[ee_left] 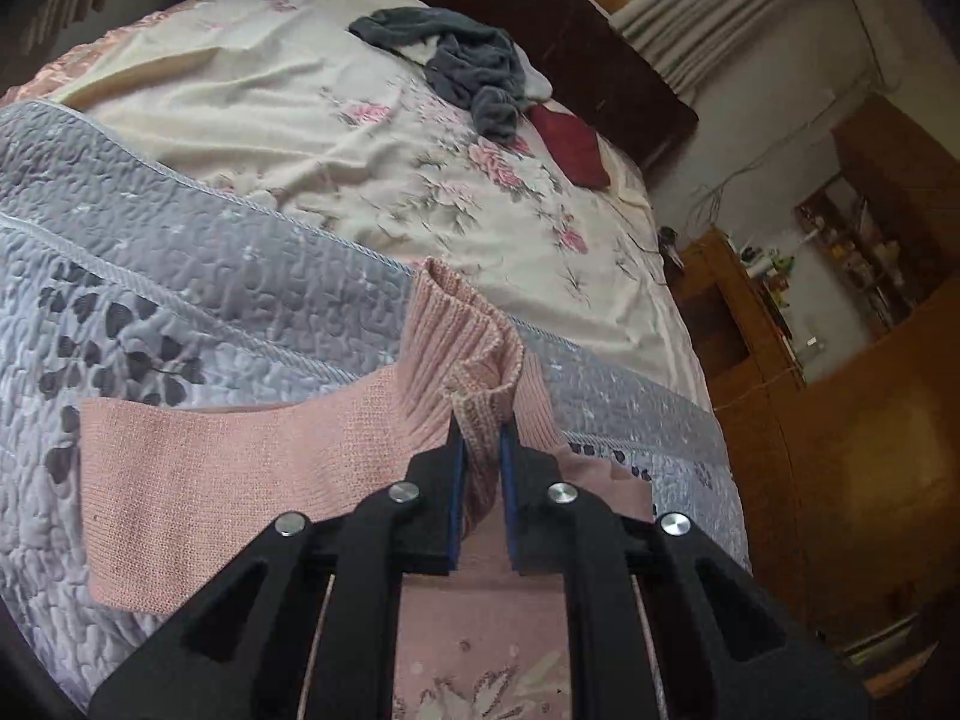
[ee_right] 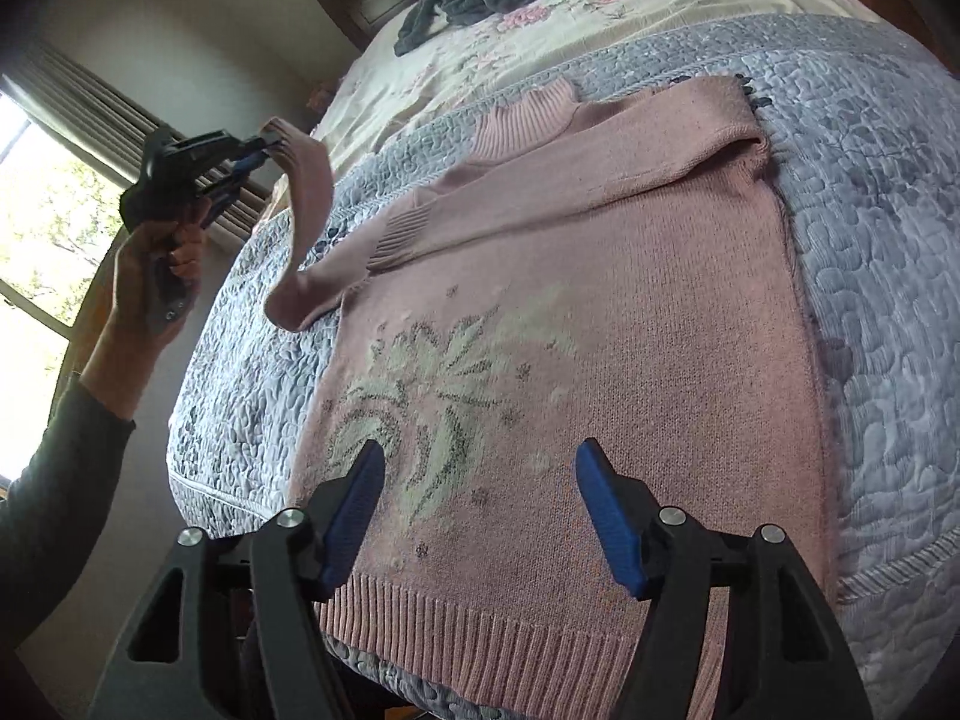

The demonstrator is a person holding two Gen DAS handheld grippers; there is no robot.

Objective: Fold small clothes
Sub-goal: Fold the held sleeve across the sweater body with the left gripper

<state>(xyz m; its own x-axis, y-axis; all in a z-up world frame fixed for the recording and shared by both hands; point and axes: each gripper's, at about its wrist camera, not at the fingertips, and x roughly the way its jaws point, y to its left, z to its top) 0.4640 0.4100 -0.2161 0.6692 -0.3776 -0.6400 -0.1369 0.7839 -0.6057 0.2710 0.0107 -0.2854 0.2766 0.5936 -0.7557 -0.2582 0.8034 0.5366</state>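
A pink knit sweater (ee_right: 630, 396) with a pale flower pattern lies flat on the grey quilt (ee_right: 888, 276). One sleeve is folded across the chest. My left gripper (ee_left: 480, 426) is shut on the ribbed cuff (ee_left: 474, 360) of the other sleeve, which it holds up above the bed's left side. The right wrist view shows that left gripper (ee_right: 264, 144) in a person's hand, with the sleeve (ee_right: 309, 204) hanging from it. My right gripper (ee_right: 477, 456) hovers open over the sweater's lower front, near the ribbed hem (ee_right: 480, 630), with nothing between its fingers.
Farther up the bed, a grey garment (ee_left: 474, 66) and a dark red cloth (ee_left: 570, 144) lie on the floral sheet (ee_left: 360, 138). A dark headboard (ee_left: 540, 6) stands behind them. Wooden furniture (ee_left: 840, 420) stands beside the bed, and a curtained window (ee_right: 48, 198) is at the left.
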